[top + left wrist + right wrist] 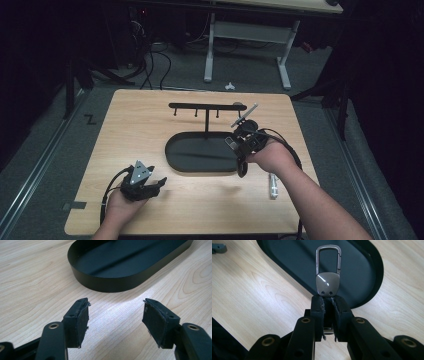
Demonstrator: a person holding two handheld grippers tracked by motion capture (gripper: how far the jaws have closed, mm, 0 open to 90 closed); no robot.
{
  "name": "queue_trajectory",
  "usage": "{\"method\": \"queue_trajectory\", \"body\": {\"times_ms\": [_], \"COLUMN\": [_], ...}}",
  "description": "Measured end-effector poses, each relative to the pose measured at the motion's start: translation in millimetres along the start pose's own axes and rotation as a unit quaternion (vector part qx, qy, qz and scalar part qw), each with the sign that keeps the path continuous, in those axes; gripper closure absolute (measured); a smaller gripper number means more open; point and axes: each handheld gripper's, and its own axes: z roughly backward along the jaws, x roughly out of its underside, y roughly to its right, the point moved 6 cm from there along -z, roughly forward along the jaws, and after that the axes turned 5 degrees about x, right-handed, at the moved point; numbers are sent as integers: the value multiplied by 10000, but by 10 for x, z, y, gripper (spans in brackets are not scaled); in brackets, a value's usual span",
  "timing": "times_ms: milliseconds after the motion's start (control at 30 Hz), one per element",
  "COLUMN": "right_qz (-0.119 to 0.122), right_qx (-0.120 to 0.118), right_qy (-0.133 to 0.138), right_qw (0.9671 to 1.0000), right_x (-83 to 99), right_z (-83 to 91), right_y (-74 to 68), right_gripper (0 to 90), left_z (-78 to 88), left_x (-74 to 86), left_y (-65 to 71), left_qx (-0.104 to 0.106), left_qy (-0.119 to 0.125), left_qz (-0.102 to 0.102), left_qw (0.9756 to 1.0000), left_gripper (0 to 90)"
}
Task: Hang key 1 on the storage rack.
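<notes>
Wooden table (pixel 150 210) in a dark room, black hook stand (pixel 206 106) at centre.
Right gripper (pixel 328 300) clamped on metal keychain clip (pixel 328 270), long axis pointing up toward the rail just above; left gripper (pixel 116 315) half open, empty, far.

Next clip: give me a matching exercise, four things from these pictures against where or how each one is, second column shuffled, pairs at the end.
Things:
1. keyring clip
2. left tool
3. black tray
4. white pen

States:
A. lies on the table to the right of the right forearm
B. open, nothing between its pads
C. clamped in the right tool, loop end sticking out
D. sits mid-table under the hook rack

Pairs: 1-C, 2-B, 3-D, 4-A
</notes>
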Motion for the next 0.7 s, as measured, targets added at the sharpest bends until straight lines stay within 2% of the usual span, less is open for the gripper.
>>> {"method": "queue_trajectory", "body": {"times_ms": [400, 433, 700], "right_qz": [44, -11, 63], "right_qx": [58, 48, 104], "right_qy": [111, 92, 202], "right_qw": [9999, 9999, 9997], "right_x": [-214, -230, -396], "right_z": [96, 109, 186], "right_y": [33, 25, 50], "right_gripper": [806, 806, 806], "left_z": [7, 7, 14], "left_x": [2, 3, 4], "left_y": [-9, -9, -10], "left_qx": [-4, -3, 7], "left_qy": [33, 29, 27], "left_qz": [23, 23, 22], "left_qw": [10000, 10000, 10000], "left_gripper": [378, 378, 378]}}
